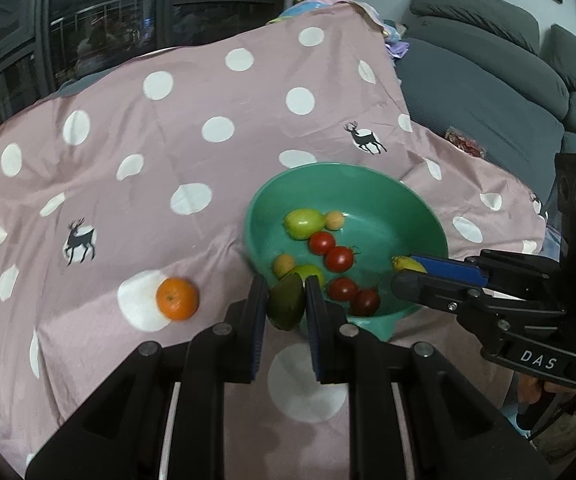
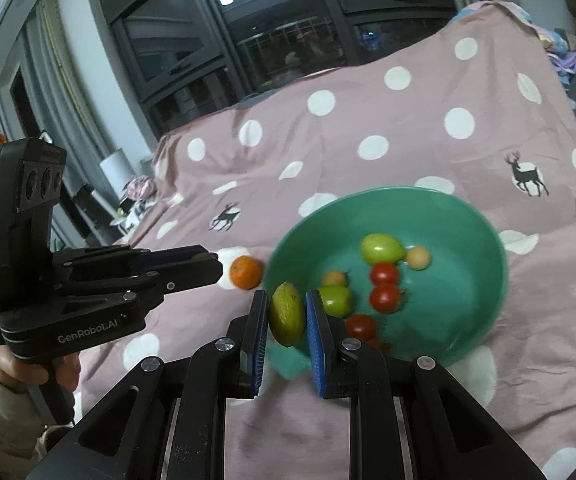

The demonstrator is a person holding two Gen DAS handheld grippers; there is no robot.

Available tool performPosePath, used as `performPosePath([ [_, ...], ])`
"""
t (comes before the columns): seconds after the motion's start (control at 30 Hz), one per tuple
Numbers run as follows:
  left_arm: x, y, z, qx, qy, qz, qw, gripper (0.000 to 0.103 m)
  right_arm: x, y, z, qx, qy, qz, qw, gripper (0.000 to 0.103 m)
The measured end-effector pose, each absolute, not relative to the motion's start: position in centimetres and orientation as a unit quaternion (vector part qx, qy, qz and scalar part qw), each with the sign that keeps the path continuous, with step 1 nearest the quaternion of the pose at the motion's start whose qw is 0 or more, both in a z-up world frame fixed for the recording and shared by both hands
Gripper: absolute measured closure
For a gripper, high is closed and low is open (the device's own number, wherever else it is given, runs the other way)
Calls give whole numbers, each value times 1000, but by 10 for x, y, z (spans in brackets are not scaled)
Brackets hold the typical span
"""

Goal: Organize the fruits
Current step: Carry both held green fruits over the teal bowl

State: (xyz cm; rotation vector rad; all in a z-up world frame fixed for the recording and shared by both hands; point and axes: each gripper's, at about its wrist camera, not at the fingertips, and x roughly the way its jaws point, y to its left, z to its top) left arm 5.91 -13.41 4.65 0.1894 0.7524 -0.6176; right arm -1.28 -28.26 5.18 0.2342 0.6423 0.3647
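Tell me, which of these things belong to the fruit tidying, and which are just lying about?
Part of the job:
- round green plastic bowl holding fruit
- dark green oval fruit in left tongs
- yellow-green oval fruit in right tongs
- round orange tangerine on the cloth

Lying about:
- pink dotted cloth
- grey sofa

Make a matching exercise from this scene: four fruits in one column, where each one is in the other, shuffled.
Fruits:
1. avocado
2. yellow lemon
3. orange
4. red tomatoes

Places:
A. lying in the green bowl
B. resting on the pink cloth, outside the bowl
C. clamped in the right gripper
D. clamped in the left gripper

Pairs: 1-D, 2-C, 3-B, 4-A
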Motion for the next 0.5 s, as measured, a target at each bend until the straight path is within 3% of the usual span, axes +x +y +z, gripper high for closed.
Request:
performPosePath([
  [0.5, 74, -179, 35, 118, 369, -313, 867, 85, -4, -311, 41, 122, 320, 153, 927, 82],
])
